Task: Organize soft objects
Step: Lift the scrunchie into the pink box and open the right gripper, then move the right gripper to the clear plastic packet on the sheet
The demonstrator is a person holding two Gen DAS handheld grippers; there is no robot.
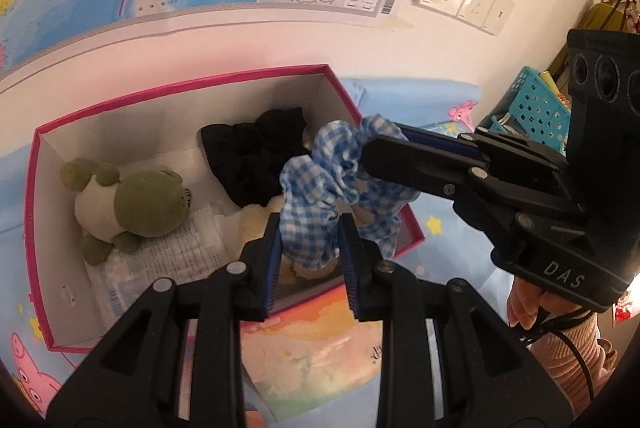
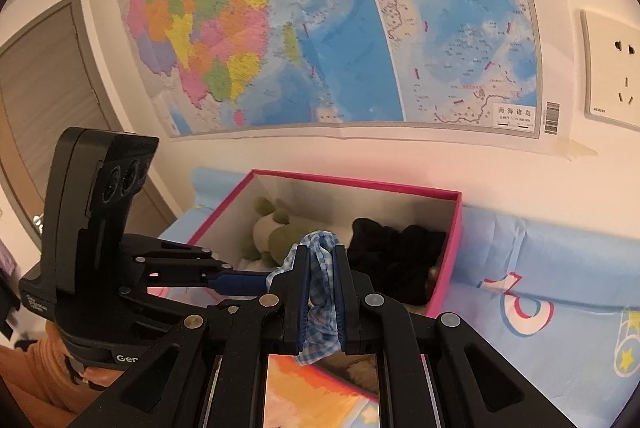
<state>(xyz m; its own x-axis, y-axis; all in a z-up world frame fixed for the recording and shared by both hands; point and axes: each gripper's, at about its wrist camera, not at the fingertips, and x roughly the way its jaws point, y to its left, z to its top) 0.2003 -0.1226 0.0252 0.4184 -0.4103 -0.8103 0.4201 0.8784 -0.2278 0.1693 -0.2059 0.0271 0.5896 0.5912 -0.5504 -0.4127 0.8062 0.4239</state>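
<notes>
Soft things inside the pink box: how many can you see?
3: green plush toy at left, black cloth at the back, cream fluffy item near front, partly hidden.

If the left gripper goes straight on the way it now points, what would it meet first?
Probably the pale fluffy item lying in the pink box, just beyond the blue checked cloth that the left gripper already holds together with the right gripper. Depth is hard to judge here.

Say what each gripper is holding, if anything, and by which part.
Both hold the blue gingham scrunchie above the pink box: the left gripper pinches its lower ruffle, the right gripper is shut on the opposite side.
</notes>
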